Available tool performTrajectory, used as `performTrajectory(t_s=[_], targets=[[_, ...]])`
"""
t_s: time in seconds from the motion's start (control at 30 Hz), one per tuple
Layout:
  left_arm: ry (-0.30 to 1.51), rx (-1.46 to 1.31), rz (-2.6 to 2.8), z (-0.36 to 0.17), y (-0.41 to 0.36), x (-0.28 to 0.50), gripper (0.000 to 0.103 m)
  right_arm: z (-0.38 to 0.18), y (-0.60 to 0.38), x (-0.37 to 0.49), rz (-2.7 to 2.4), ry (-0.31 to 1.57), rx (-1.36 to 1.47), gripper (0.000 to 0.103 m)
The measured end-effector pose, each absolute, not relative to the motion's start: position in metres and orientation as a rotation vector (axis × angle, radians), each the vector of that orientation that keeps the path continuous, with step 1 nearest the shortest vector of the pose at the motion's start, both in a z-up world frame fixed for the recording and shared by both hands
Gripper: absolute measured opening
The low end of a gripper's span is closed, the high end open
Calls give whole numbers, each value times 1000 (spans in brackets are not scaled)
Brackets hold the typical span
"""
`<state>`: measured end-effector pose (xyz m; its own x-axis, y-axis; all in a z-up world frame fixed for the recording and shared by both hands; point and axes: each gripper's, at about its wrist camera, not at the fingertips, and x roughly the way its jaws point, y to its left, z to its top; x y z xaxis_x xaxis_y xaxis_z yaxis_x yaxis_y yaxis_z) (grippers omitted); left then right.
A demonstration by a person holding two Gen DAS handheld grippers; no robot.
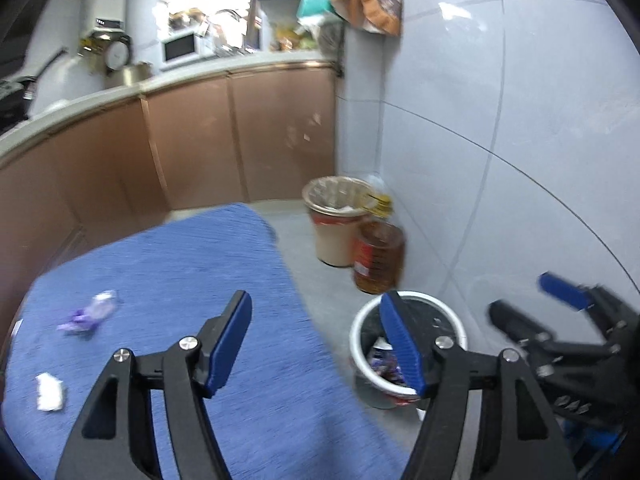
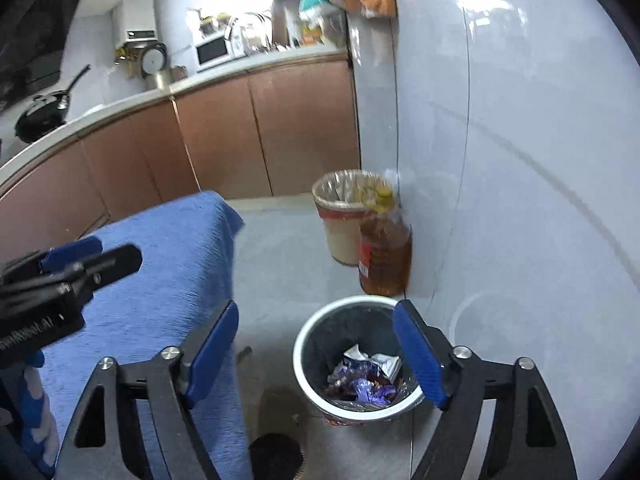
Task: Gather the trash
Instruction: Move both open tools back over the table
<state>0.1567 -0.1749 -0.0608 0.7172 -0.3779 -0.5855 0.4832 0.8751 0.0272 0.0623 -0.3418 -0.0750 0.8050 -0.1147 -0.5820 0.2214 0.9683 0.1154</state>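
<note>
A white-rimmed trash bin stands on the floor by the wall and holds several crumpled wrappers; it also shows in the left wrist view. My right gripper is open and empty, above the bin's left rim. My left gripper is open and empty over the right edge of the blue-covered table. On the cloth lie a purple wrapper and a white crumpled paper, both far left of the left gripper. The right gripper shows at right in the left wrist view.
A beige bin with a liner and a large oil bottle stand in the corner beyond the trash bin. Brown cabinets with a cluttered counter run behind. The tiled wall is close on the right.
</note>
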Motion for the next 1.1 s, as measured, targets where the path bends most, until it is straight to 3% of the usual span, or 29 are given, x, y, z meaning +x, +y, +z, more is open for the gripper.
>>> performTrajectory(t_s=[0.1, 0.2, 0.63, 1.1], targets=[[566, 193, -422, -50, -149, 143, 67, -56, -322, 51, -161, 571, 143, 94], [527, 185, -361, -37, -120, 129, 67, -44, -307, 43, -139, 545, 120, 96], [430, 128, -198, -9, -27, 86, 68, -4, -235, 27, 0, 470, 13, 96], [468, 52, -122, -30, 43, 102, 68, -4, -167, 47, 102, 498, -72, 96]])
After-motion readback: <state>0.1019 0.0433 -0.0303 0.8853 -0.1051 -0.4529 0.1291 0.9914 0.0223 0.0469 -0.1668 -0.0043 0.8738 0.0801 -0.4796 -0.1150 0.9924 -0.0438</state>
